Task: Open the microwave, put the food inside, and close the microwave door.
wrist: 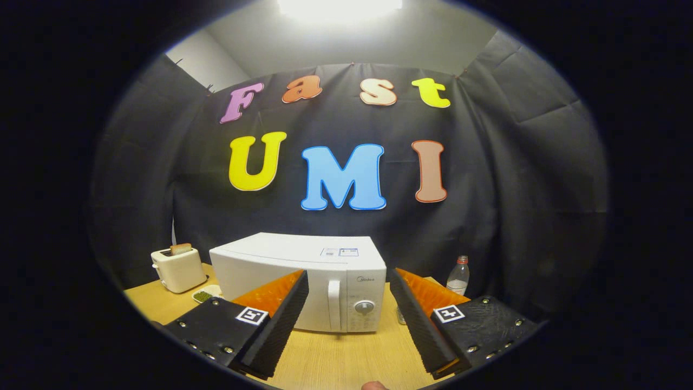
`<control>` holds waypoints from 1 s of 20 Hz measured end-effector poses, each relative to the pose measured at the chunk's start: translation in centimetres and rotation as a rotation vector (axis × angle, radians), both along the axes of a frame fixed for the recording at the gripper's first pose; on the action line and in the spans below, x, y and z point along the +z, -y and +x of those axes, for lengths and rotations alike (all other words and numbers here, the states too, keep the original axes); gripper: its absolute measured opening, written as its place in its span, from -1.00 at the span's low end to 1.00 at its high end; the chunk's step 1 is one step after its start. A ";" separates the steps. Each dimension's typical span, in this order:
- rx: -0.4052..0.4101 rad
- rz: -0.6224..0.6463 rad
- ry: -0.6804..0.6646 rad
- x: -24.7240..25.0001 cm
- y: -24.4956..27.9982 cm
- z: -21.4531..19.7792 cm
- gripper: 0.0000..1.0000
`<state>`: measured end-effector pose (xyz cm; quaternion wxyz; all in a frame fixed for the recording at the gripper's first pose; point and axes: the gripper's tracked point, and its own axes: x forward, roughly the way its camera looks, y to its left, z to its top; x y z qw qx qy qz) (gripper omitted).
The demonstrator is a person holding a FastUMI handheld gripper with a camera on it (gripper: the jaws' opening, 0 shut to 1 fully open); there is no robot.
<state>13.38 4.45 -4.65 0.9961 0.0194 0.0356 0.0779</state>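
Two fingers of my hand-held gripper (349, 319) spread wide, empty; microwave (303, 276) shut at 12 o'clock on bench (335, 357). Risk: missing its handle (334, 306), shoving the oven back.

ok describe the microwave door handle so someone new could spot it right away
Start at the white microwave on the wooden table, beyond the open tool. Its closed door carries a vertical white handle near the right edge. Unlike the round dial beside it, it is a tall narrow bar.
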 end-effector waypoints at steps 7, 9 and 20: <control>0.075 0.005 -0.051 -4.7 -2.8 5.1 0.91; 0.077 0.001 -0.066 -6.0 -3.1 6.7 0.92; 0.075 -0.060 -0.191 -14.0 -4.0 11.8 0.91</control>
